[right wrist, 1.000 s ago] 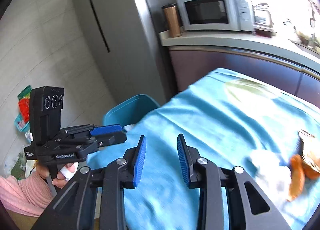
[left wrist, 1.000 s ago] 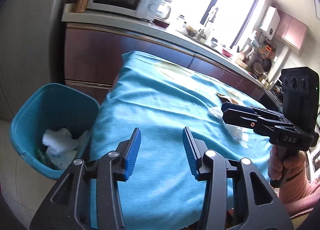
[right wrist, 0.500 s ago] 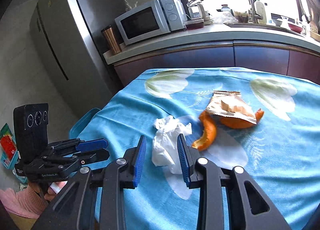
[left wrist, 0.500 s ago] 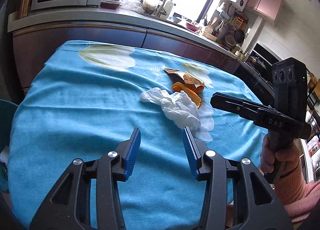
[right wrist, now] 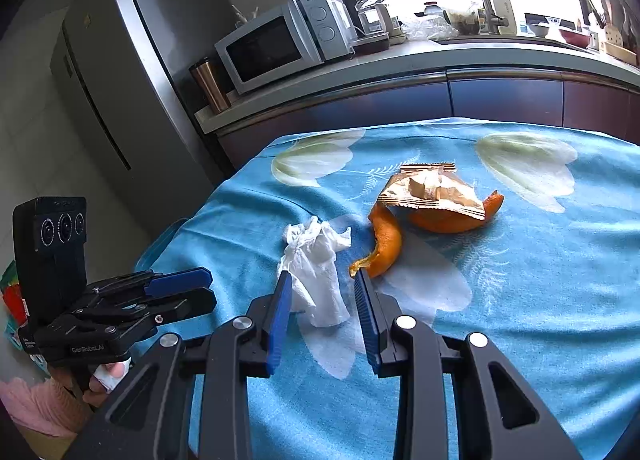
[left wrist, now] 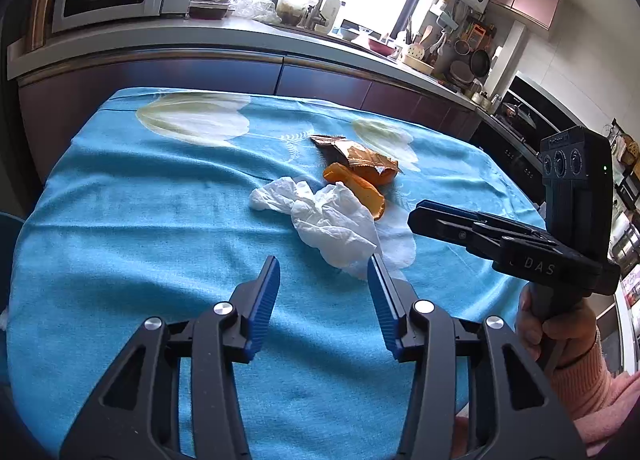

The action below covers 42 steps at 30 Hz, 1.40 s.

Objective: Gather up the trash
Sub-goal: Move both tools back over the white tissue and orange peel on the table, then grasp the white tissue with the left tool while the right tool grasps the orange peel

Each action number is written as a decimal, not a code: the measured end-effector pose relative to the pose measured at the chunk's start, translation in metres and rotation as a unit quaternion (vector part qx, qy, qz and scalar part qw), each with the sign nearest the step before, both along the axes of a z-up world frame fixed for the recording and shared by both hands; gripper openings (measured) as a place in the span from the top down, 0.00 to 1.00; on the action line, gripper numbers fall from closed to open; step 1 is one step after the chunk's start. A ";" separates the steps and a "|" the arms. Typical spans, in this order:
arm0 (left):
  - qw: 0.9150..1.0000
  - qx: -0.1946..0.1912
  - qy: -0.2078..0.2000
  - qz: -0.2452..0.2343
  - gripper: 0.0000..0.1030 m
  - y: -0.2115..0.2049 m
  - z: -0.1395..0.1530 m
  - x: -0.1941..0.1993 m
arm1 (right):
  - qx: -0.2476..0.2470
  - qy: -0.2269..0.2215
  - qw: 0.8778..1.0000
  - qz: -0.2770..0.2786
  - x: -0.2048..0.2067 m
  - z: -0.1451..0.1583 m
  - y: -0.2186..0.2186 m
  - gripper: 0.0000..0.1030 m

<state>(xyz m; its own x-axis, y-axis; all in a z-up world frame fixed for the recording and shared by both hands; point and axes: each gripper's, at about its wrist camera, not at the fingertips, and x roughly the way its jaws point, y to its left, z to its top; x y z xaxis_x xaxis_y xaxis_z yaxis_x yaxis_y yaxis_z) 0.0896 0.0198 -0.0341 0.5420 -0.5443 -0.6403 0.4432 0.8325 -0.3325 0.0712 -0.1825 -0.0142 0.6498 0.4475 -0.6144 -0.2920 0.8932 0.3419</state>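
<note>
Your views have swung from the bin to the crumpled tissue (right wrist: 316, 272); your right tool (right wrist: 323, 292), spread, straddles it: lower, then pinch its middle.

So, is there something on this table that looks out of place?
Yes. Trash lies in the middle of the blue cloth: a crumpled tissue, curled orange peel beside it, and an empty wrapper resting over more peel. Nothing looks spilled or broken.

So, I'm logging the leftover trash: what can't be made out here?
- Orange peel, right wrist view: partly under the gold wrapper.
- Blue bin, left wrist view: cut by the edge; contents unseen.
- Tissue, left wrist view: near end behind the left tool's finger.
</note>
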 end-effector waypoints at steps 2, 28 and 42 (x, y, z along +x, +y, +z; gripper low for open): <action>1.000 0.000 0.003 0.000 0.56 -0.001 -0.001 0.001 | 0.000 0.002 1.000 -0.001 0.000 -0.002 -0.001 0.71; 0.993 -0.041 0.112 -0.006 0.63 -0.032 -0.038 0.069 | -0.010 0.045 0.998 -0.032 0.049 -0.025 -0.016 0.71; 0.995 -0.030 0.096 -0.001 0.85 -0.029 -0.034 0.060 | 0.002 0.058 0.997 -0.043 0.054 -0.030 -0.022 0.89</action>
<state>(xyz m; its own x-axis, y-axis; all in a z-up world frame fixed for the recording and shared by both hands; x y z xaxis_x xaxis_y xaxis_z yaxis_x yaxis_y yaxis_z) 0.1500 -0.0087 -0.0684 0.4117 -0.5852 -0.6986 0.3684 0.8080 -0.4598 0.1254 -0.2043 -0.0442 0.6103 0.3952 -0.6866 -0.1719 0.9121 0.3722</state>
